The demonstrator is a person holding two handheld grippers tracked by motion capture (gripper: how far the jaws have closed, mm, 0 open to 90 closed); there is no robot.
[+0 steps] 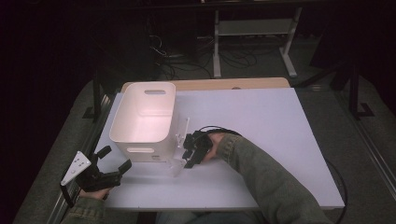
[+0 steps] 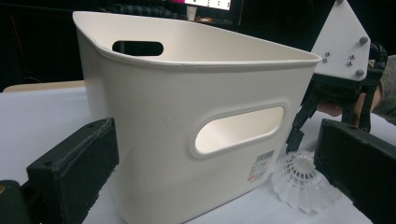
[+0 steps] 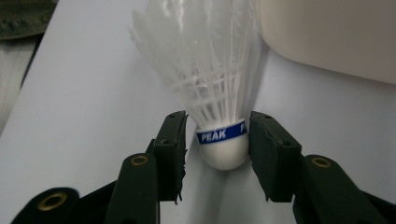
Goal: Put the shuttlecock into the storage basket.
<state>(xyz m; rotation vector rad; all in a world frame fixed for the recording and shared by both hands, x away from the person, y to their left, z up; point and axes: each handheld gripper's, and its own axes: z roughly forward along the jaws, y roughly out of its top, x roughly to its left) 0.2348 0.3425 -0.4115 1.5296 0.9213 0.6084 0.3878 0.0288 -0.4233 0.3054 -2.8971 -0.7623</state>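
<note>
1. The shuttlecock (image 3: 219, 93) lies on the table (image 1: 261, 126) just beside the near right corner of the white bin (image 1: 144, 119), its cork toward the right gripper (image 3: 219, 154) and its skirt pointing away toward the bin.
2. The right gripper's jaws stand on either side of the cork at the blue band. The right jaw looks to be touching the band; a thin gap shows on the left, so the grip is not yet closed. Judged from this, the step in hand is taking hold of the shuttlecock, probably to drop it in the bin.
3. To do it well, close on the cork, not the skirt. The cork is firm and rounded; the plastic skirt would flex and let it twist.
4. Keep the jaws level with the band, since the cork tapers below it and could squirt out toward the hand.
5. Close gently and evenly, so the touching jaw does not push the shuttlecock sideways into the bin wall.
6. Lift straight up before moving left over the rim (image 2: 196, 58), as the skirt sits close to the wall and could catch.
7. The left gripper (image 1: 109, 163) hovers at the near left of the table, jaws wide apart and holding nothing, facing the bin's near handle slot (image 2: 240, 129). It could steady the light bin if it shifts.
</note>
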